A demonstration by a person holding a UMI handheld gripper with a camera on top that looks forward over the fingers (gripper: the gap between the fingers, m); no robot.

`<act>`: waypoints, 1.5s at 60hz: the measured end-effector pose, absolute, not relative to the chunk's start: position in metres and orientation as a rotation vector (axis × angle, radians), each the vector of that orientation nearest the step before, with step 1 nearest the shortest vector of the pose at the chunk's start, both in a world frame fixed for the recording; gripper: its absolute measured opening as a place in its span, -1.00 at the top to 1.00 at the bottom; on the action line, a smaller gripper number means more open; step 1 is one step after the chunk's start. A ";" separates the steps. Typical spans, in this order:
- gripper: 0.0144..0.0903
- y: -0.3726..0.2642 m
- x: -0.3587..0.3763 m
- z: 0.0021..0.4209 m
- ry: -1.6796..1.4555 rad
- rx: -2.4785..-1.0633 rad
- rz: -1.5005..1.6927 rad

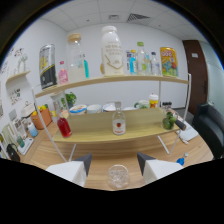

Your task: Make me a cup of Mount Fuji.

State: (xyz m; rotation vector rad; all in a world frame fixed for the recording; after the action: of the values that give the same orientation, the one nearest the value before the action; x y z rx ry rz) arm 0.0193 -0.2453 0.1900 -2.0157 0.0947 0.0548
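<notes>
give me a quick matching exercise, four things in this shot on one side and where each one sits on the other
Things:
1. clear glass
2. red-liquid bottle
3. big white bottle
4. small bottle with dark label

Places:
A. top shelf
B. between the open tool fingers
C. lower shelf, middle, beyond the fingers
D. lower shelf, near the orange cup

Pairs: 1-B, 2-D, 3-A, 4-C

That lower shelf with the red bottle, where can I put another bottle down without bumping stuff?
On the lower shelf, bare wood lies between the red bottle and the small clear bottle, and again between that bottle and the green thing. The back row with bowls is crowded. The glass stands between the gripper's open fingers.
</notes>
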 end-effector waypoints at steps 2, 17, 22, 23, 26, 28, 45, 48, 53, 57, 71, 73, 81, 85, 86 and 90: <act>-0.85 -0.244 0.008 0.204 0.088 -2.011 0.060; -0.86 -0.224 -0.058 0.345 0.003 -1.839 0.102; -0.87 -0.204 -0.065 0.384 -0.011 -1.768 0.102; -0.87 -0.199 -0.065 0.390 -0.012 -1.752 0.100; -0.87 -0.182 -0.064 0.402 -0.016 -1.722 0.082; -0.87 -0.171 -0.063 0.407 -0.020 -1.712 0.067; -0.20 -0.097 -0.060 0.398 0.006 -1.754 0.017; 0.03 -0.092 -0.058 0.397 0.023 -1.751 0.013; 0.25 -0.087 -0.059 0.396 0.010 -1.743 0.015; 0.27 -0.087 -0.059 0.395 0.008 -1.745 0.011; 0.32 -0.118 -0.063 0.427 0.009 -1.679 0.009; 0.31 -0.129 -0.067 0.432 0.002 -1.666 0.021; 0.32 -0.175 -0.076 0.430 -0.011 -1.623 0.062; 0.31 -0.195 -0.078 0.412 -0.013 -1.631 0.085; 0.32 -0.199 -0.080 0.406 -0.015 -1.632 0.096; 0.32 -0.214 -0.087 0.373 -0.019 -1.666 0.143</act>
State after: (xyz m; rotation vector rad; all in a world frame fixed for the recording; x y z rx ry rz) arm -0.0868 -0.2141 0.3728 -1.6658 -0.0194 0.1434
